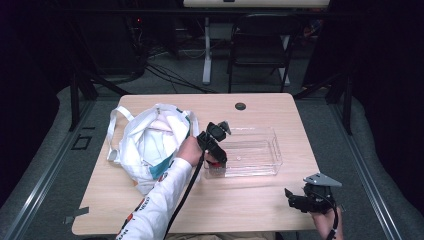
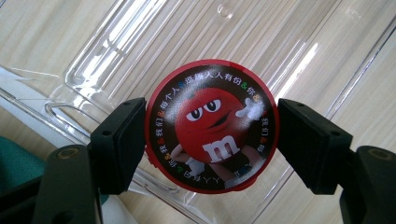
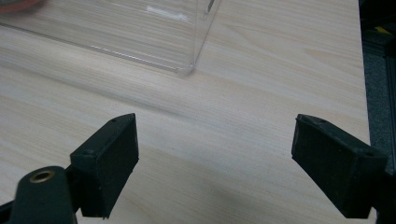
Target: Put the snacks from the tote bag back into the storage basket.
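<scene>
Candy tin (image 2: 212,126) clamped in left hand-held gripper (image 2: 210,140) over clear tray (image 1: 272,150), white bag (image 1: 150,142) beside; right hand-held gripper (image 3: 215,163) open.

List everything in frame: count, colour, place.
Round tin: 1, red with cartoon candy lid, clamped in left gripper over the bin.
Clear bin: 1, transparent, table centre-right.
Tote bag: 1, white with teal inside, table left.
Table: 1, light wood.
Folding chair: 1, black, beyond table.
Left gripper: 1, black, shut on the tin at the bin's left end.
Right gripper: 1, black, open, holding nothing, above the table's near-right corner.
</scene>
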Demonstrator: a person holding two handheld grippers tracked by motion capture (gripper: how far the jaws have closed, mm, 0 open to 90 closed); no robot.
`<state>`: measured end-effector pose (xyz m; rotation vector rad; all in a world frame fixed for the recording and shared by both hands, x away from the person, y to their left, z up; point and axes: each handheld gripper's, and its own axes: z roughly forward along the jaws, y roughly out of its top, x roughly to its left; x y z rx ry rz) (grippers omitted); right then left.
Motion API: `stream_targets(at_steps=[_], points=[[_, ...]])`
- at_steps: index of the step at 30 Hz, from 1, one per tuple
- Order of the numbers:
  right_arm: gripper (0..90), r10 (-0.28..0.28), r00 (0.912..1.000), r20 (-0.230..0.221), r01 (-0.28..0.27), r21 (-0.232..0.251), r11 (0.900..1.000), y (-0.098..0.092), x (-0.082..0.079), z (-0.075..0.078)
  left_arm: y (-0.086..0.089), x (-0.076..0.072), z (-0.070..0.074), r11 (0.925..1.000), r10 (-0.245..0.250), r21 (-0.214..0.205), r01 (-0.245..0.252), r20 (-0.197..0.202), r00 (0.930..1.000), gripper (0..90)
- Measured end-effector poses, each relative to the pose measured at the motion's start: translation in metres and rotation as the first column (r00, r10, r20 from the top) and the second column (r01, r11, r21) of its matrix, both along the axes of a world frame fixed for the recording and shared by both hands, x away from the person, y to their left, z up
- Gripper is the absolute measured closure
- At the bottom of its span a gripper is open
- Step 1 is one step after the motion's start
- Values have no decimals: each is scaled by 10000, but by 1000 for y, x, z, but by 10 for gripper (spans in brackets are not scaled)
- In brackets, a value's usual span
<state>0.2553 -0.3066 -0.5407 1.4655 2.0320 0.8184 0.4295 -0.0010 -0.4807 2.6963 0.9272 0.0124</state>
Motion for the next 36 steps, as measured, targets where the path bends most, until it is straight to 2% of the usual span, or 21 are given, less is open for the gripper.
stream_targets(at_steps=[7,12,15,20,26,30,34,36], points=[[144,12,10000,8,-12,9,10000,0,0,0,0,-3,-2,10000,-51,-55,51,110,9999,267],[144,-7,10000,6,7,5,10000,0,0,0,-1,-5,-4,9998,147,-100,-144,244,9996,258],[144,-18,10000,23,18,-31,10000,0,0,0,0,-5,-2,9995,268,-174,-262,395,9989,216],[144,-42,10000,63,42,45,10000,0,0,0,4,-5,6,9974,571,-473,-539,695,9960,161],[144,-7,10000,32,7,53,10000,0,0,0,11,-6,19,9957,599,-755,-529,938,9938,120],[144,-12,10000,33,12,49,10000,0,0,0,20,-8,28,9929,799,-974,-682,1217,9893,107],[144,-34,10000,44,34,27,10000,0,0,0,31,-10,36,9919,922,-996,-788,1374,9862,95],[144,-25,10000,32,25,26,10000,0,0,0,38,-12,41,9906,1028,-1052,-870,1553,9825,89]])
